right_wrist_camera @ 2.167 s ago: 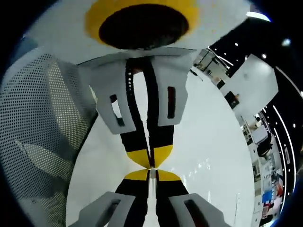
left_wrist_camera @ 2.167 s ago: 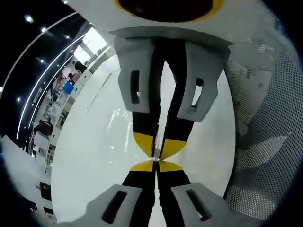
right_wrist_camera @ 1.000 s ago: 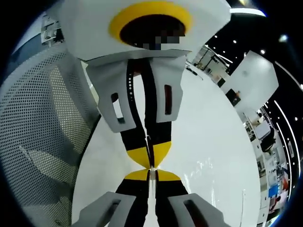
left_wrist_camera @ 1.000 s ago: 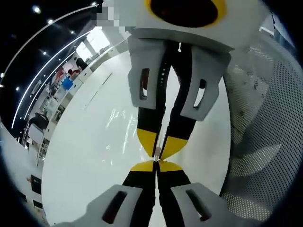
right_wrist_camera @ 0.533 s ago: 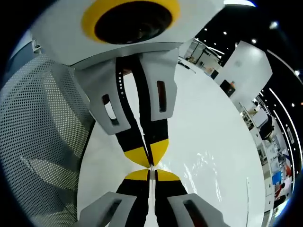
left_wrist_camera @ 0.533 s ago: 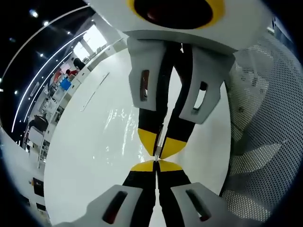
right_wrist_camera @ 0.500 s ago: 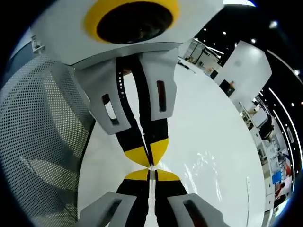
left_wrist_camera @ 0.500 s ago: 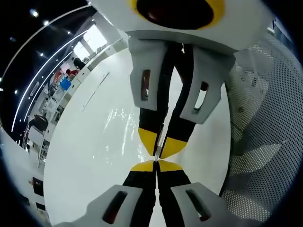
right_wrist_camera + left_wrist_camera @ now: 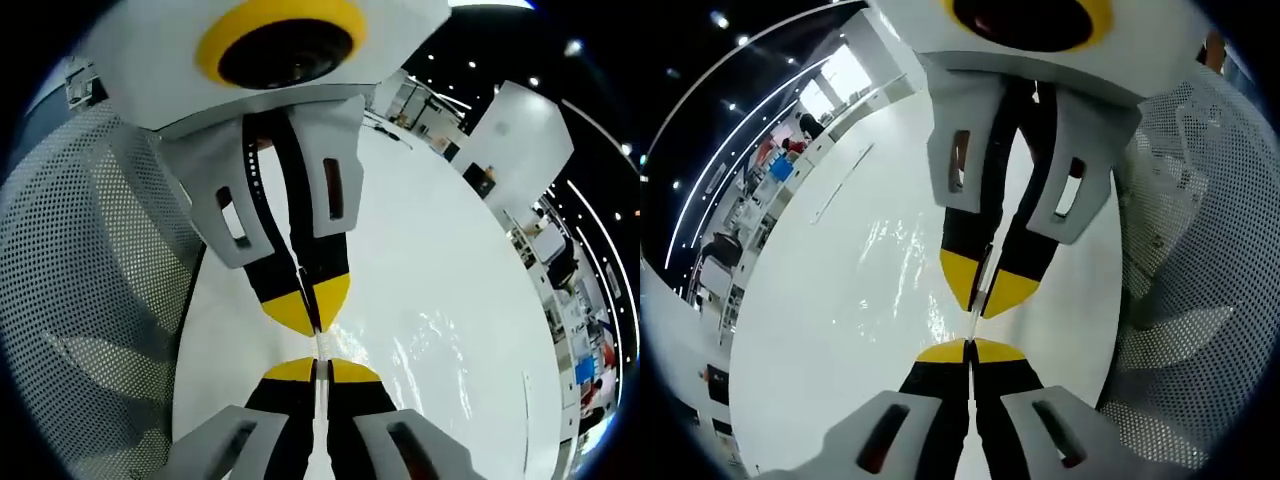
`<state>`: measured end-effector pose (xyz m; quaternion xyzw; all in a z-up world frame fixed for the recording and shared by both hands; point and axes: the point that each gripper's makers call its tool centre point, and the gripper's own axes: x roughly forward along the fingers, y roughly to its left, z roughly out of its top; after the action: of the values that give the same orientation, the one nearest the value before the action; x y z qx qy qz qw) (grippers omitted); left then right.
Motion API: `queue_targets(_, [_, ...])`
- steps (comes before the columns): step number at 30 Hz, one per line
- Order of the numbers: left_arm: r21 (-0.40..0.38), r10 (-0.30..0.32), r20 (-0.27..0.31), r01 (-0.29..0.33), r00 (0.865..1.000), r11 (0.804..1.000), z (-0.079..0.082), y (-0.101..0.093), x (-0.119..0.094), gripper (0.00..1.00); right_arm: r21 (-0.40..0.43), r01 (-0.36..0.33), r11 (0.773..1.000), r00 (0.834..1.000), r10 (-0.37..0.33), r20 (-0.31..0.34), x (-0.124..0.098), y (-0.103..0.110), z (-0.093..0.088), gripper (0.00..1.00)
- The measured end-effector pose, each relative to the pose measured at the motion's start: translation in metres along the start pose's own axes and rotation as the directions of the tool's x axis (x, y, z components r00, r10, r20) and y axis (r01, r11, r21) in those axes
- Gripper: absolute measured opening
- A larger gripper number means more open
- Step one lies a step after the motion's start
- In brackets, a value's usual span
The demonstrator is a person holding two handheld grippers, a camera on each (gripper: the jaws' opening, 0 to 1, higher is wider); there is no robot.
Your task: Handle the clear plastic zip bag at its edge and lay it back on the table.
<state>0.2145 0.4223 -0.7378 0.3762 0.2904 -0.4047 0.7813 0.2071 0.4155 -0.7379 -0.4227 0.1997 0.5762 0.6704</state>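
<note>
In the left gripper view, the left gripper [image 9: 969, 347] has its yellow-tipped jaws pressed together on the thin edge of the clear bag [image 9: 908, 262], and the right gripper [image 9: 987, 292] faces it tip to tip from above, its jaws also closed on that same edge. The bag stretches away to the left of both grippers as a glossy, wrinkled sheet over the white table [image 9: 830, 330]; whether it touches the table cannot be told. In the right gripper view, the right gripper [image 9: 319, 369] pinches the bag [image 9: 430, 345] edge, with the left gripper [image 9: 308, 303] just beyond. A white mesh chair [image 9: 90, 280] stands beside the table.
</note>
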Motion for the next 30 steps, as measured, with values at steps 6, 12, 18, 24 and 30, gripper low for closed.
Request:
queue_targets(6, [-0.002, 0.006, -0.004, -0.006, 1.000, 1.000, -0.004, -0.001, 0.000, 0.00, 0.004, 0.004, 1.000, 1.000, -0.004, -0.009, -0.002, 0.001, -0.004, 0.00])
queue_targets(12, [-0.003, 0.007, -0.006, -0.007, 1.000, 1.000, -0.005, -0.002, -0.002, 0.00, 0.009, 0.004, 1.000, 1.000, -0.004, -0.014, -0.005, 0.004, -0.006, 0.00])
queue_targets(18, [-0.005, 0.012, -0.007, -0.012, 1.000, 1.000, -0.003, -0.002, -0.004, 0.00, 0.014, 0.009, 1.000, 1.000, -0.009, -0.017, -0.006, 0.003, -0.007, 0.00])
queue_targets(24, [-0.002, 0.012, -0.011, -0.012, 1.000, 1.000, -0.004, 0.000, -0.002, 0.00, 0.030, 0.013, 0.999, 1.000, -0.012, -0.026, -0.006, 0.001, -0.010, 0.00])
queue_targets(30, [0.017, 0.015, -0.018, -0.015, 1.000, 1.000, 0.001, 0.009, 0.001, 0.00, 0.054, 0.027, 0.998, 0.999, -0.025, -0.037, -0.009, -0.009, -0.012, 0.00])
